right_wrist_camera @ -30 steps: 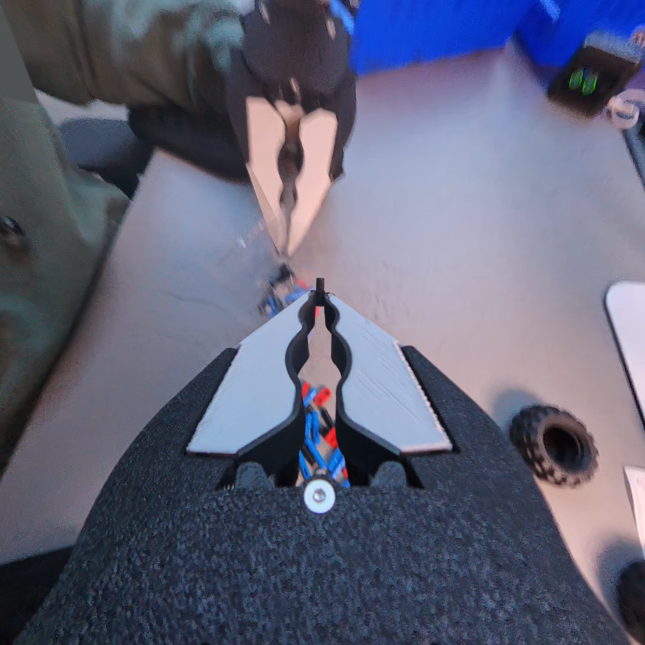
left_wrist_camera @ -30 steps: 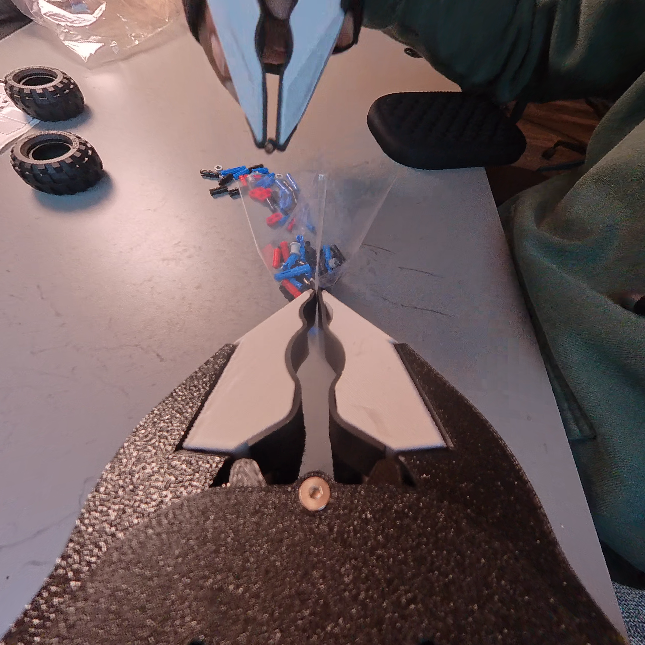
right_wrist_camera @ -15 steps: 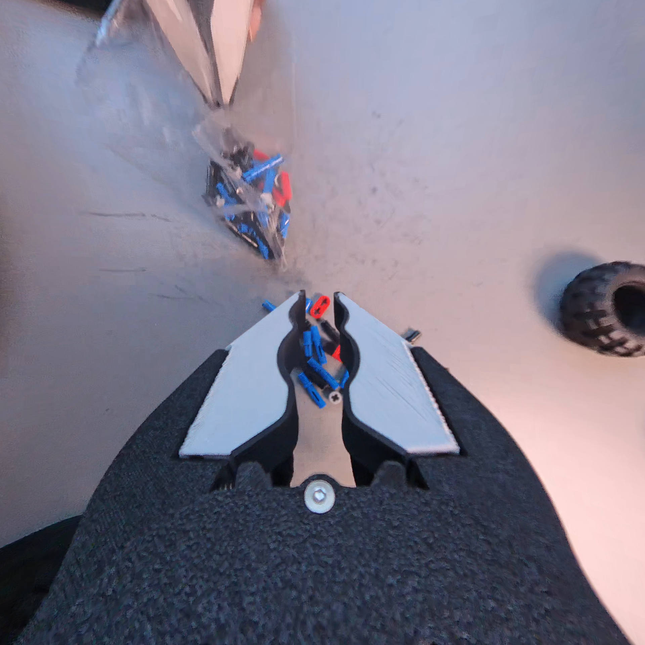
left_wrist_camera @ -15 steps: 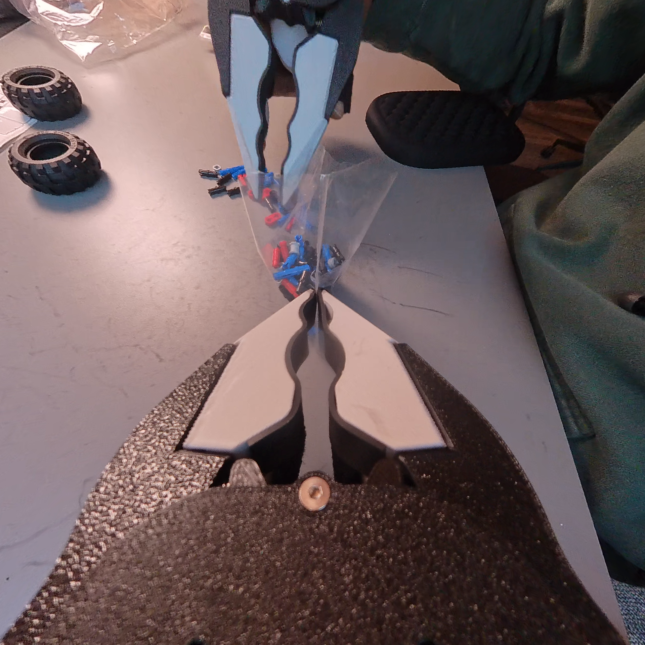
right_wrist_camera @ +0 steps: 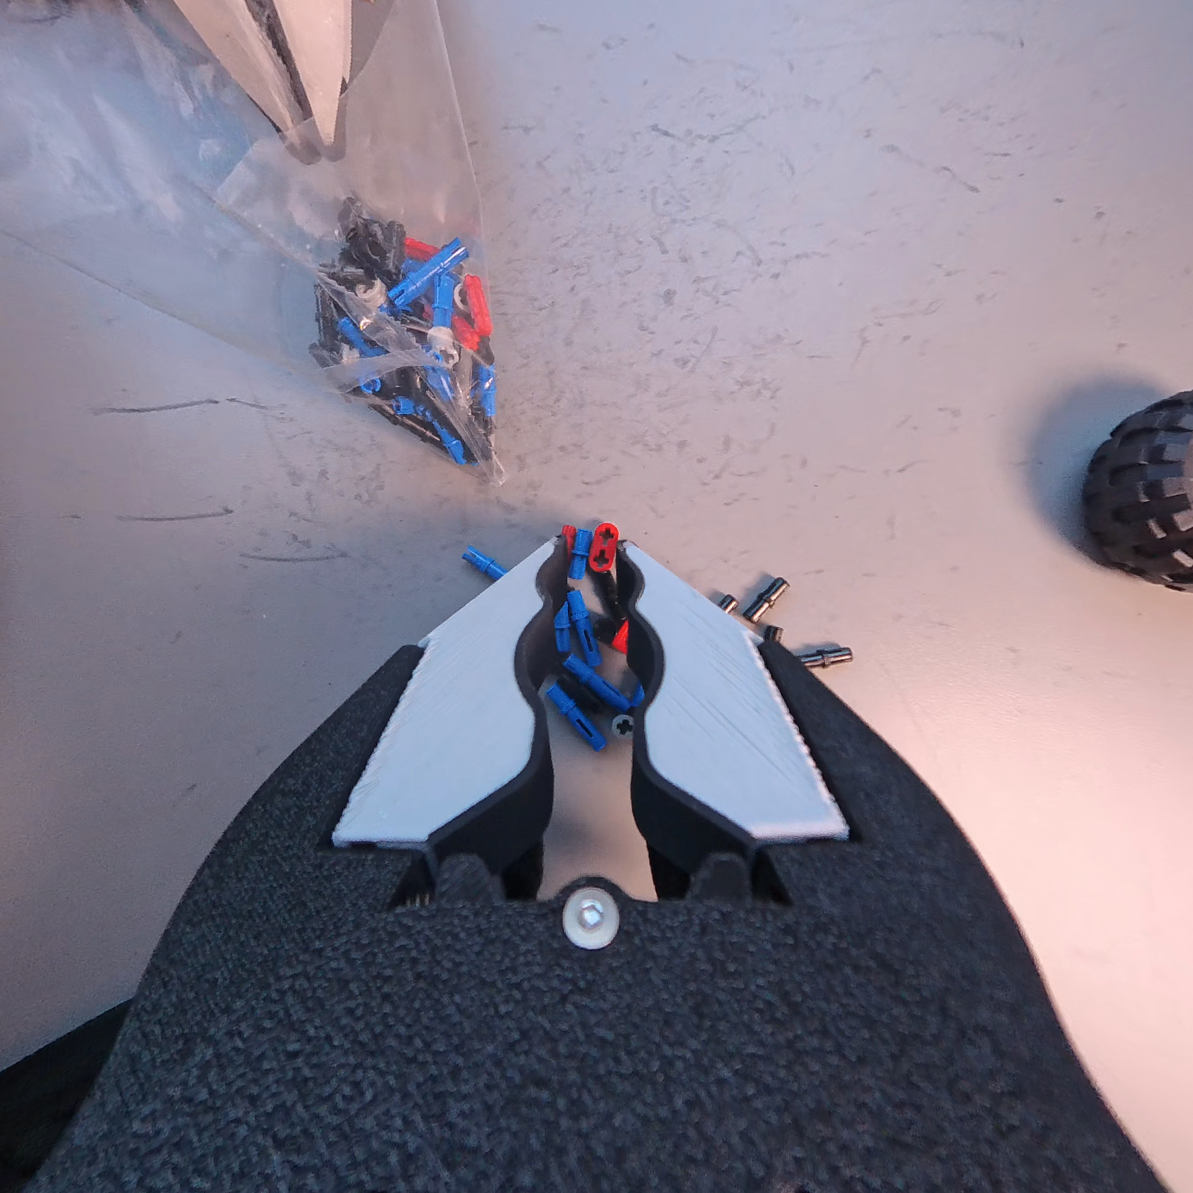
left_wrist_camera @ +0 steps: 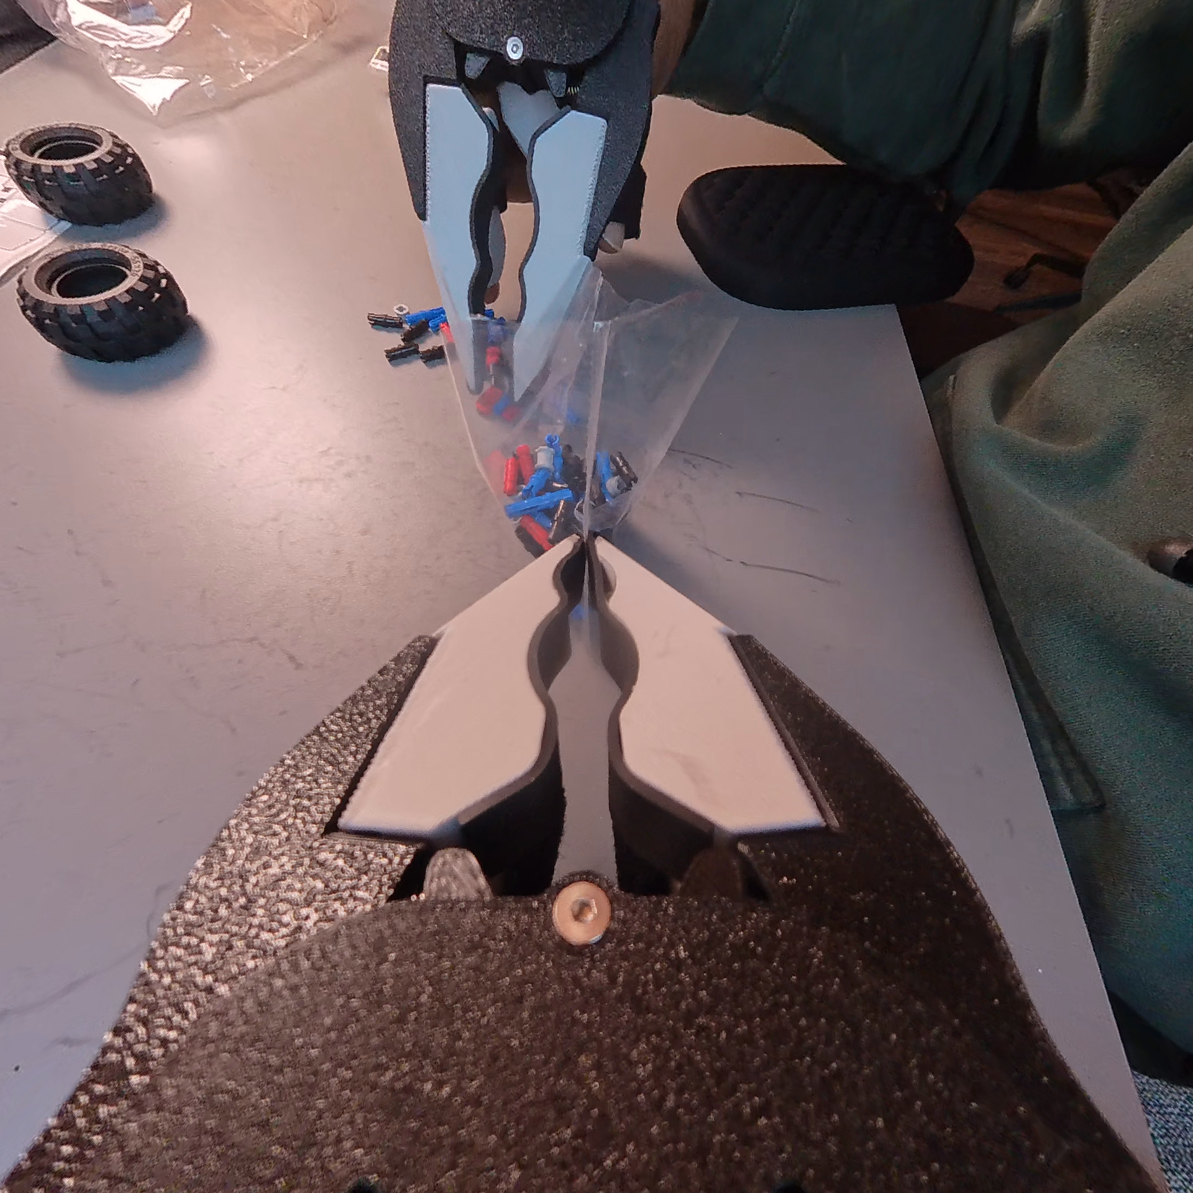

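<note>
My left gripper [left_wrist_camera: 586, 545] is shut on the bottom corner of a clear plastic bag [left_wrist_camera: 620, 374] and holds it up off the grey table [left_wrist_camera: 226, 516]. Small blue, red and black pins [left_wrist_camera: 555, 490] lie bunched in the bag near my fingertips. My right gripper [right_wrist_camera: 589, 545] is open by a narrow gap and points down at the table over loose pins [right_wrist_camera: 581, 645]. A red piece [right_wrist_camera: 605, 545] and a blue one sit at its tips. In the left wrist view the right gripper [left_wrist_camera: 497, 390] stands at the bag's far side.
Two black toy tyres [left_wrist_camera: 100, 300] lie at the far left, and one shows in the right wrist view [right_wrist_camera: 1142, 497]. Several black pins [right_wrist_camera: 765, 607] lie right of my right gripper. Crumpled clear wrap [left_wrist_camera: 161, 39] is at the back. A black chair armrest [left_wrist_camera: 820, 232] and a green sleeve [left_wrist_camera: 904, 64] are beyond the table's right edge. There is about 12 centimeters between the tips of the two grippers.
My right gripper, shut and raised a second ago, has come down to the table beside the bag and opened over the loose pins. My left gripper has kept still on the bag.
</note>
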`<state>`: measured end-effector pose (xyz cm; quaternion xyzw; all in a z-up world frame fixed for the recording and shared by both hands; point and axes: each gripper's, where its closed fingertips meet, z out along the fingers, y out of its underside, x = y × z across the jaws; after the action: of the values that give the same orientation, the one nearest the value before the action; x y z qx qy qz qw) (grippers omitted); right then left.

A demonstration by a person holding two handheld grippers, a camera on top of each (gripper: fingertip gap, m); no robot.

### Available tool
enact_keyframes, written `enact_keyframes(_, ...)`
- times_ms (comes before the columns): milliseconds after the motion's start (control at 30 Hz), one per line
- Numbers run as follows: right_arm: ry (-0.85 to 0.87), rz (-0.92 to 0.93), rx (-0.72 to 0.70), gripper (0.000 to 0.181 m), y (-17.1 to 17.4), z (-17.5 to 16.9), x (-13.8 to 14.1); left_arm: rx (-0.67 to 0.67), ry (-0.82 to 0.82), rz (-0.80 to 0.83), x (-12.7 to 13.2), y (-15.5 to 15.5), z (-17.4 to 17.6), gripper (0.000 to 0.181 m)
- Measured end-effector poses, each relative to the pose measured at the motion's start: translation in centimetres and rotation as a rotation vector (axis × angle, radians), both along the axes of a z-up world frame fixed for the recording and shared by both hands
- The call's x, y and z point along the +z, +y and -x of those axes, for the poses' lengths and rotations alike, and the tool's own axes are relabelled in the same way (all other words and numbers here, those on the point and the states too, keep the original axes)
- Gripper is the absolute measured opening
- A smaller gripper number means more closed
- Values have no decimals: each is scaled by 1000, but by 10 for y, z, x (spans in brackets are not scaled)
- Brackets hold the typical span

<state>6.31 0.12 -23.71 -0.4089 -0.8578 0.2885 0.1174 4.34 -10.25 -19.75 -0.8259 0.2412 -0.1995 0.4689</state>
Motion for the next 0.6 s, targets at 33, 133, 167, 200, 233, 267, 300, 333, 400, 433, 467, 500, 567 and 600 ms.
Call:
enact_keyframes(33,-8,7,-5,14,0,-1,0,-1,-1,0,0,0,0,0)
enact_keyframes(133,-30,18,21,19,-3,-7,-2,-2,-2,1,0,0,0,0)
enact_keyframes(167,-27,10,29,19,-3,-8,-3,-2,-1,0,0,0,0,0)
enact_keyframes(200,-26,5,30,20,-3,-8,-3,-2,-1,0,0,0,0,0)
enact_keyframes(233,-23,-2,29,18,-3,-7,-3,-2,-2,1,0,0,0,0)
enact_keyframes(267,-16,-13,27,15,-2,-6,-3,-1,-2,1,0,0,0,0)
enact_keyframes(300,-12,-17,29,15,-2,-5,-3,-1,-2,1,0,0,0,0)
enact_keyframes(333,-7,-21,34,15,-2,-4,-3,0,-2,1,0,0,0,0)
enact_keyframes(400,19,-43,44,11,-1,-3,-3,0,-1,0,0,0,0,0)
enact_keyframes(433,32,-49,54,11,-1,-2,-3,0,-1,0,0,0,0,0)
enact_keyframes(467,44,-54,63,11,-1,-3,-3,0,-1,0,0,0,0,0)
enact_keyframes(500,53,-56,66,11,-1,-2,-3,1,-2,1,0,0,0,0)
enact_keyframes(567,66,-57,67,11,-1,-3,-3,0,-2,0,0,0,0,0)
enact_keyframes(600,68,-55,65,11,-1,-3,-3,0,-2,1,0,0,0,0)
